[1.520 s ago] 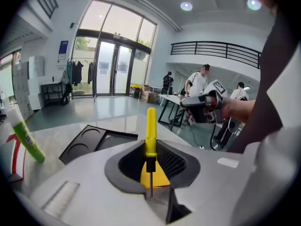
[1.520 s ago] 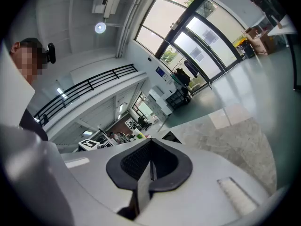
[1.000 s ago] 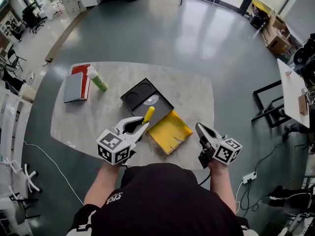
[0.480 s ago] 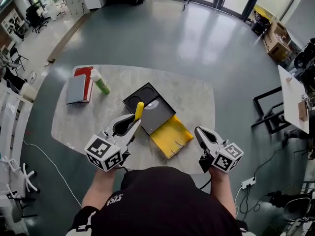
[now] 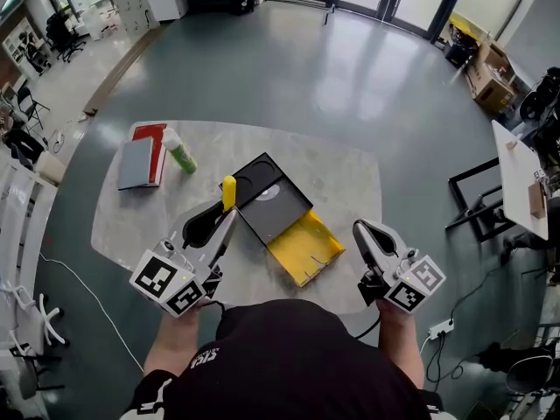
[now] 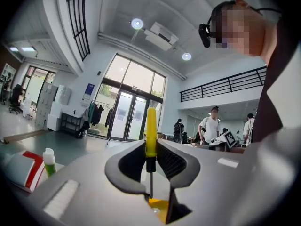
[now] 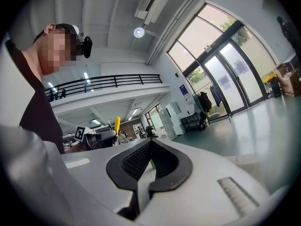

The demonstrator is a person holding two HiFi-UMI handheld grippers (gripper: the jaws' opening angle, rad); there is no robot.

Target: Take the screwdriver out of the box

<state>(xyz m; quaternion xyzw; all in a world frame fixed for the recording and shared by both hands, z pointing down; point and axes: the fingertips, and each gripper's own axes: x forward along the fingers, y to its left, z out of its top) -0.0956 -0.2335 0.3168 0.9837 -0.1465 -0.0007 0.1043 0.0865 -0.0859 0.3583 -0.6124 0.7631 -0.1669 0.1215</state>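
My left gripper (image 5: 226, 216) is shut on a screwdriver (image 5: 229, 192) with a yellow handle, held up above the table to the left of the box. In the left gripper view the screwdriver (image 6: 151, 132) stands upright between the jaws, its thin shaft pointing down. The box lies open on the table: a black half (image 5: 267, 196) and a yellow half (image 5: 305, 246). At the near right, my right gripper (image 5: 362, 230) is shut on nothing; its pads meet at the tip in the right gripper view (image 7: 149, 143).
A green and white bottle (image 5: 178, 150) and a grey and red book (image 5: 139, 159) lie at the far left of the pale table (image 5: 344, 171). Another desk (image 5: 518, 166) stands to the right. Several people (image 6: 210, 126) are in the hall beyond.
The left gripper has lifted the screwdriver and drawn it left, away from the yellow half of the box. The right gripper has risen and rolled a little.
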